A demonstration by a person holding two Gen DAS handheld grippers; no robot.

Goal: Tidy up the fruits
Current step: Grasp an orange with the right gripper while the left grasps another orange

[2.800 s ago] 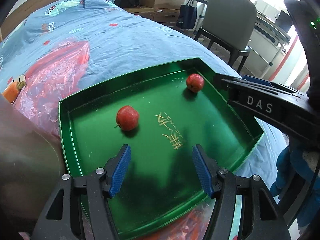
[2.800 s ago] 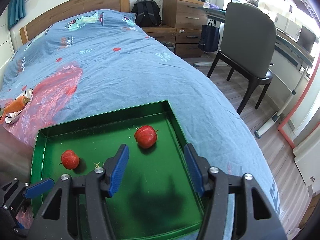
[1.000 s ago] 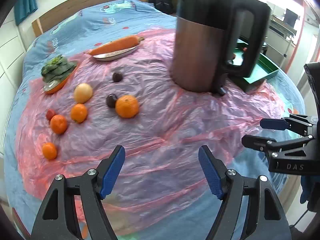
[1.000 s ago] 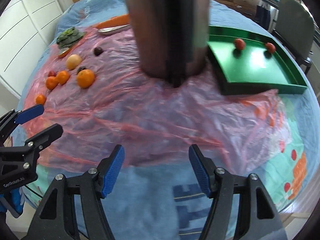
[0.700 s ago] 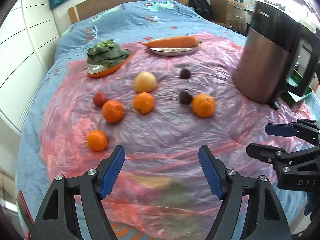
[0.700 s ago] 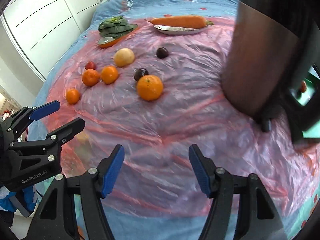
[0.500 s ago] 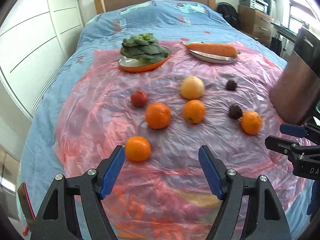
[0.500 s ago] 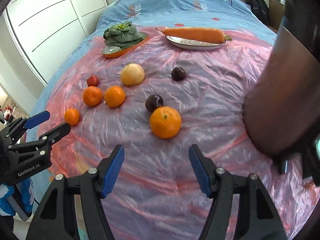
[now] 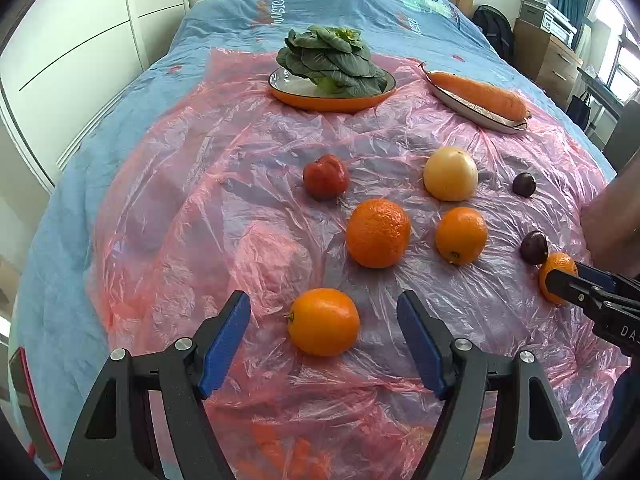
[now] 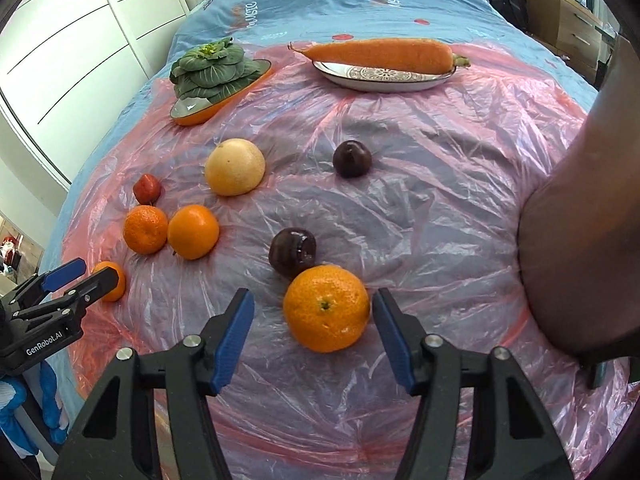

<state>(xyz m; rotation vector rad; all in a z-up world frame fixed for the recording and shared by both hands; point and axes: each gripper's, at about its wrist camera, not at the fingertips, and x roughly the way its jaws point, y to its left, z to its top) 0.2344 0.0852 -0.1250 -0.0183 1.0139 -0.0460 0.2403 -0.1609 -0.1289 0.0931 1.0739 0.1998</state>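
Fruit lies scattered on a pink plastic sheet (image 9: 168, 216) over the bed. My left gripper (image 9: 324, 338) is open, with a small orange (image 9: 323, 322) between its blue pads and untouched by them. My right gripper (image 10: 314, 330) straddles a larger orange (image 10: 326, 313); its jaws are closing, and gaps still show on both sides. A dark plum (image 10: 293, 253) touches that orange from behind. Farther off lie two more oranges (image 9: 378, 233) (image 9: 461, 235), a pale yellow fruit (image 9: 450, 174), a small red fruit (image 9: 325, 176) and a second plum (image 10: 352, 159).
A leafy green on an orange dish (image 9: 332, 98) and a carrot on a white dish (image 10: 380, 76) sit at the sheet's far side. A tall metal jug (image 10: 580, 240) stands close on the right of my right gripper. White cupboards (image 9: 80, 40) line the left.
Both grippers have swung left from the green tray, past the jug, and down over the fruit. Each now has an orange between its fingers, and the right jaws have narrowed.
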